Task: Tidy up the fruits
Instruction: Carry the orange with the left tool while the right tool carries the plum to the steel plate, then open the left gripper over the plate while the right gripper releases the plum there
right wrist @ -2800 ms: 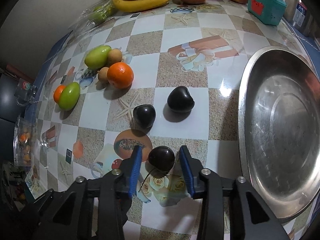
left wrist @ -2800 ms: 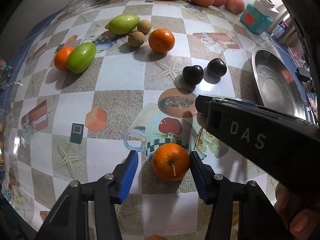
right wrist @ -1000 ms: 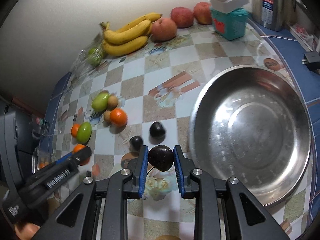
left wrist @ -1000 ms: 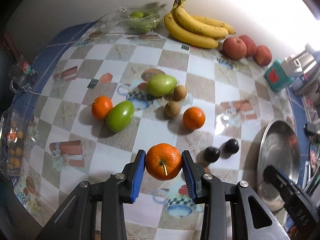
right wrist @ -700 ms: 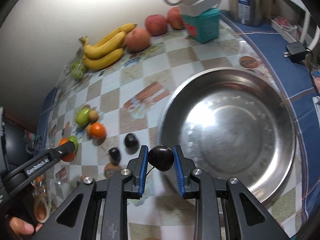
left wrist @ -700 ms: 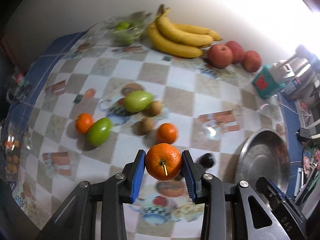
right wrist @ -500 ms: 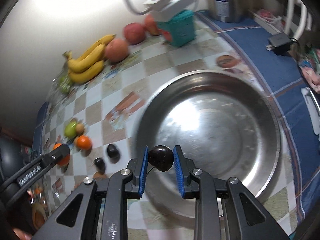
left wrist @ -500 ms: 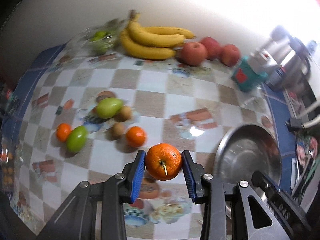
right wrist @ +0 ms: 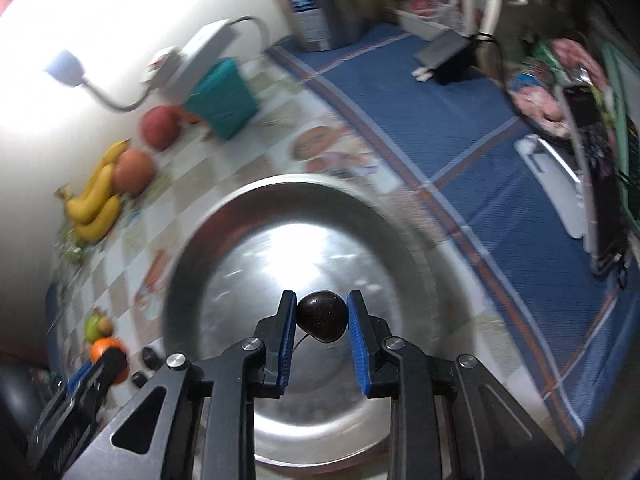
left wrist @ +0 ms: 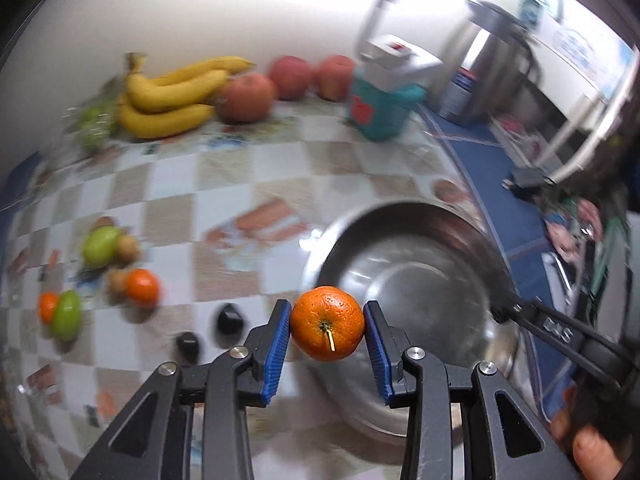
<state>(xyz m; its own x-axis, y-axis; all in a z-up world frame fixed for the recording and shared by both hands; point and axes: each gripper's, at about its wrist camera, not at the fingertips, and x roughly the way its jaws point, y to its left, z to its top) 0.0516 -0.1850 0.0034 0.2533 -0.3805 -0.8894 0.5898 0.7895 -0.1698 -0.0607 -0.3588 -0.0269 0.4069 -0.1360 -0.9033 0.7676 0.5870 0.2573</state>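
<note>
My left gripper [left wrist: 327, 322] is shut on an orange [left wrist: 326, 323], held in the air at the near-left rim of the big steel bowl [left wrist: 424, 276]. My right gripper [right wrist: 321, 316] is shut on a dark plum [right wrist: 321, 315], held above the middle of the same steel bowl [right wrist: 280, 232]. On the checked tablecloth to the left lie two dark plums [left wrist: 229, 318], two more oranges [left wrist: 141, 287], two green mangoes [left wrist: 100, 246] and small brown fruits [left wrist: 128, 246]. In the left wrist view the right gripper's black body [left wrist: 560, 332] reaches in from the right.
Bananas [left wrist: 172, 96] and red apples [left wrist: 250, 96] line the back wall next to a teal box [left wrist: 382, 110] with a white power strip on it. A steel kettle [left wrist: 492, 64] stands at the back right. A blue cloth [right wrist: 460, 128] with a charger lies right of the bowl.
Both grippers have swung to the right with their fruit, from over the checked cloth to the steel bowl. The plum now hangs over the bowl's middle and the orange at its rim.
</note>
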